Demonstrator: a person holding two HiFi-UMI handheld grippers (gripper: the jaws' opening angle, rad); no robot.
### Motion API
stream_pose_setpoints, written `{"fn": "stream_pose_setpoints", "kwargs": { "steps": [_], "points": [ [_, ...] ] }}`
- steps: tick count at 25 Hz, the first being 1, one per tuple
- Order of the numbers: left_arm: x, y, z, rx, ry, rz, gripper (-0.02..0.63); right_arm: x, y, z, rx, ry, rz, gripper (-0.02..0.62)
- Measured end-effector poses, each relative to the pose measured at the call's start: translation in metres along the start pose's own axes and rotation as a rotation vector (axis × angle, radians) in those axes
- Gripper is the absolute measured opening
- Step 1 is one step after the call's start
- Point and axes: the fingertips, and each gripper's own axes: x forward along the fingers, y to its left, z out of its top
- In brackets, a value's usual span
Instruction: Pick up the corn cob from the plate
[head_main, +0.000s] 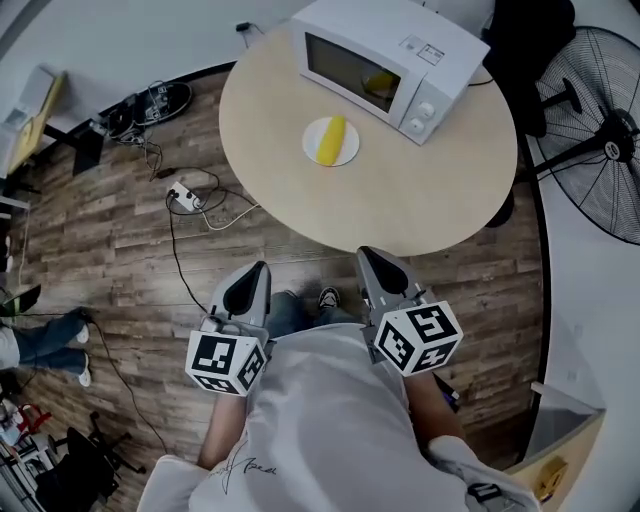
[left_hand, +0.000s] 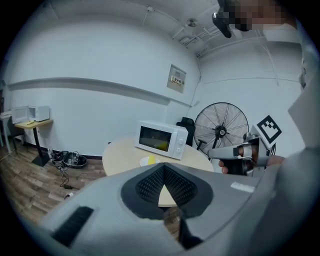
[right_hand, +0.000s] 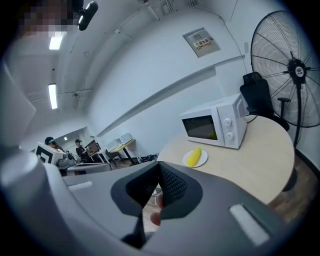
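A yellow corn cob (head_main: 331, 138) lies on a small white plate (head_main: 312, 150) in the middle of the round beige table (head_main: 420, 190), just in front of the microwave. Both grippers hang short of the table's near edge, over the floor and the person's feet. My left gripper (head_main: 256, 274) is shut and holds nothing. My right gripper (head_main: 376, 260) is shut and empty too, its tip close to the table rim. The left gripper view shows the corn cob (left_hand: 152, 159) far ahead past the shut jaws (left_hand: 163, 170). In the right gripper view the corn cob (right_hand: 194, 155) lies right of the tips (right_hand: 159, 167).
A white microwave (head_main: 385, 62) stands at the back of the table with something yellow behind its door. A large black floor fan (head_main: 600, 135) stands to the right. A power strip and cables (head_main: 185, 197) lie on the wooden floor at the left.
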Motion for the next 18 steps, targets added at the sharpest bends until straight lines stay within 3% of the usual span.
{"fn": "stream_pose_setpoints", "kwargs": {
  "steps": [5,18],
  "points": [
    [0.011,0.008,0.007,-0.003,-0.003,-0.011,-0.005,0.009,-0.019,0.005,0.018,-0.008,-0.130,0.014],
    [0.097,0.065,0.060,0.069,0.009,-0.166,-0.006,0.075,-0.029,0.056,0.040,-0.063,-0.241,0.014]
  ]
}}
